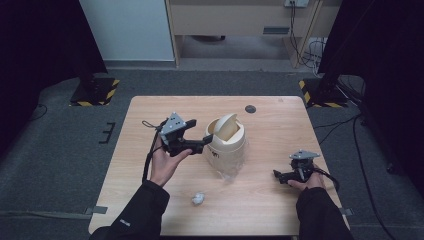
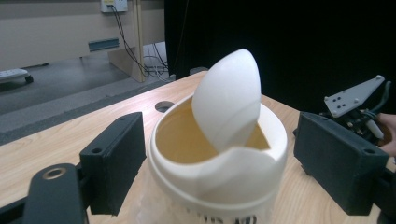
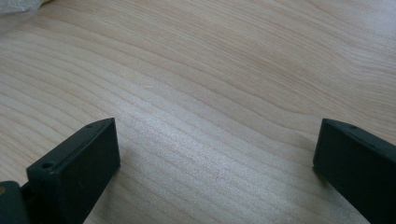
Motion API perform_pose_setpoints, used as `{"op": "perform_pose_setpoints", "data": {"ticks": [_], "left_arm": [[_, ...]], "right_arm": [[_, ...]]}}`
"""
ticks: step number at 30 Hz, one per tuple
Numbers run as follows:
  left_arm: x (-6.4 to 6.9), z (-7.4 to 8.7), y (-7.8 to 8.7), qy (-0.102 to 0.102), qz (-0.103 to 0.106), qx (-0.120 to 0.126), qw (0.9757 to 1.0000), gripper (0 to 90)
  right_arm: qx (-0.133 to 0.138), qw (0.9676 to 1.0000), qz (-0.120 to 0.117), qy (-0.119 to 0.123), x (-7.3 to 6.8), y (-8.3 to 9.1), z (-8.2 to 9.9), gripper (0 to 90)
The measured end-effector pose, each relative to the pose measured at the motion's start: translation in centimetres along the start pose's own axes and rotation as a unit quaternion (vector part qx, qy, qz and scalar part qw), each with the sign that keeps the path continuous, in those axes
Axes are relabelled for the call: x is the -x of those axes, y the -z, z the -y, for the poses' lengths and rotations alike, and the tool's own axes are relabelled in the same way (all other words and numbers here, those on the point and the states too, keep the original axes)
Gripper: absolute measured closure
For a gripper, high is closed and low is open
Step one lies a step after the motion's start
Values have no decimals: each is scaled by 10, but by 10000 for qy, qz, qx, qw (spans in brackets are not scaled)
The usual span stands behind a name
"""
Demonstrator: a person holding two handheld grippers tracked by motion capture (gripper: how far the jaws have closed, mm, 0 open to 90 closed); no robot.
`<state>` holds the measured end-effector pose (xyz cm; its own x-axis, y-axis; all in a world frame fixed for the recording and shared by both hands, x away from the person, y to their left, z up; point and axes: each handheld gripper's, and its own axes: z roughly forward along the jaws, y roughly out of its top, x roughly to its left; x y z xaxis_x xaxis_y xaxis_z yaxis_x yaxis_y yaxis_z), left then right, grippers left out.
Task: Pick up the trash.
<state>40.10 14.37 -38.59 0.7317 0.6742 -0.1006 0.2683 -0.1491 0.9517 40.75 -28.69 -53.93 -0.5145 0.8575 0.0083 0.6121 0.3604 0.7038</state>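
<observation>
Bin between spread left gripper jaws; right gripper spread, well apart.

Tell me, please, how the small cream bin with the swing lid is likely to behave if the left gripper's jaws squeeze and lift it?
The bin looks like thin plastic, so probably light. Its smooth rounded top may slip between the jaws. Its tilted lid would likely swing.

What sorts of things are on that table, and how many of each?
Cream swing-lid bin: 1
Crumpled white paper ball: 1
Clear plastic wrap beside the bin: 1
Hand-held grippers: 2, the left gripper with its jaws open either side of the bin, and the right gripper open, low over the table
Total: 5
</observation>
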Motion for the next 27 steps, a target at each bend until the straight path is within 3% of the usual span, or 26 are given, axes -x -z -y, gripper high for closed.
{"op": "perform_pose_setpoints", "data": {"ticks": [12,27], "left_arm": [[0,40,34,117,-42,-301,9995,163],[13,90,49,15,33,-937,9956,163]], "right_arm": [[4,10000,0,7,0,0,0,7],[5,10000,1,8,0,0,0,7]]}}
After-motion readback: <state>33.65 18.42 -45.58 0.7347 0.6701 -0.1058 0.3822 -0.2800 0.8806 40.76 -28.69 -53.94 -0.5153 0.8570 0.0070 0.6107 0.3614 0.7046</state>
